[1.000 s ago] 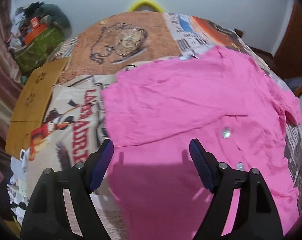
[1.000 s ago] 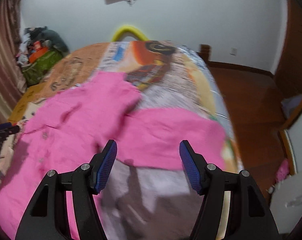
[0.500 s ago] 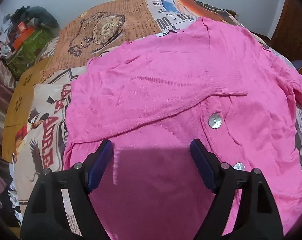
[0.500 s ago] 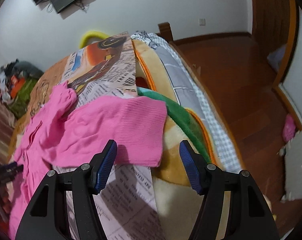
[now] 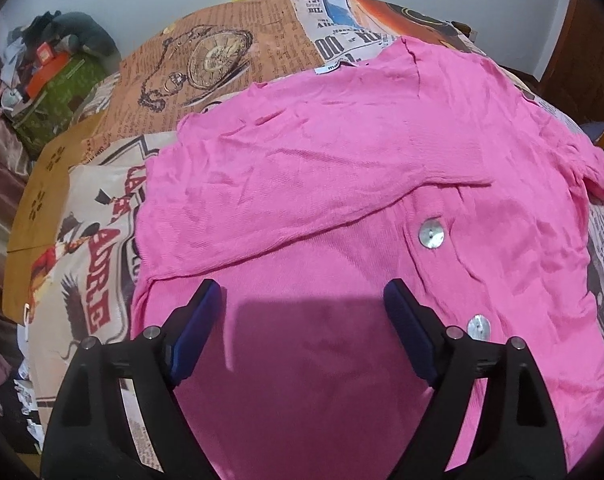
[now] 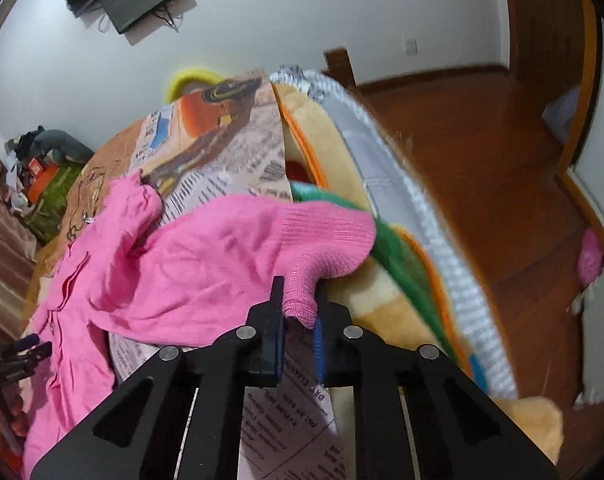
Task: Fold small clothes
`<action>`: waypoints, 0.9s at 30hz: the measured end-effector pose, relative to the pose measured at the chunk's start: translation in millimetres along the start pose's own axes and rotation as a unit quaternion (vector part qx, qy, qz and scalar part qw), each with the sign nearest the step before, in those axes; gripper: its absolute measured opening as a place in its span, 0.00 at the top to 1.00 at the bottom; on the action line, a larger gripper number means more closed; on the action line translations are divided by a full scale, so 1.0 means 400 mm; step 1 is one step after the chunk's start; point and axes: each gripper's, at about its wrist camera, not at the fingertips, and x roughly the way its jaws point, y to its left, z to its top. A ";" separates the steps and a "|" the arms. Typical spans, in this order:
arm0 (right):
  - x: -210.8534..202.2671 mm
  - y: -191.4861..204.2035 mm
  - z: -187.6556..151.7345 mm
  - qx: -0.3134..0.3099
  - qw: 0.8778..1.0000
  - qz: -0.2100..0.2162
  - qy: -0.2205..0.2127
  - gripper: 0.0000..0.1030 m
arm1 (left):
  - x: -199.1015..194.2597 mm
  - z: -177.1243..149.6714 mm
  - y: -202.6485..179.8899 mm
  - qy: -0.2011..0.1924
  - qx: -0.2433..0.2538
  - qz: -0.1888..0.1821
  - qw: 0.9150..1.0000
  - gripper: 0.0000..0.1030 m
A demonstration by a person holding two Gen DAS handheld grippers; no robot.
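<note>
One pink knit cardigan (image 5: 342,168) lies spread on the printed bedspread (image 5: 222,52), soft, light and stretchy, so best taken at firmer ribbed edges: the right gripper (image 6: 298,316) pinches its sleeve cuff (image 6: 326,236), while the left gripper (image 5: 302,320) hovers spread wide, empty.

- Soft, even room light is filling both views, with no glare.
- The left gripper (image 5: 302,312) is casting a dark shadow on the near pink cardigan (image 5: 342,184).
- In the right view, the floor (image 6: 482,152) and blanket (image 6: 386,208) on the right are looking smeared by motion.
- Fisheye bending is curving the edges, and the corners are going black.
</note>
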 end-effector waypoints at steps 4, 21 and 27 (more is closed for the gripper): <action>-0.058 0.035 0.051 -0.024 0.999 0.002 -0.033 0.92 | -0.040 -0.012 0.021 -0.017 -0.003 0.006 1.000 0.19; -0.053 0.618 0.137 -0.210 0.966 0.132 -0.071 0.93 | -0.198 -0.071 0.190 -0.086 -0.035 0.000 0.996 0.19; 0.077 0.812 0.013 -0.275 0.947 0.166 -0.003 0.93 | -0.194 -0.100 0.249 -0.080 -0.041 0.019 0.996 0.19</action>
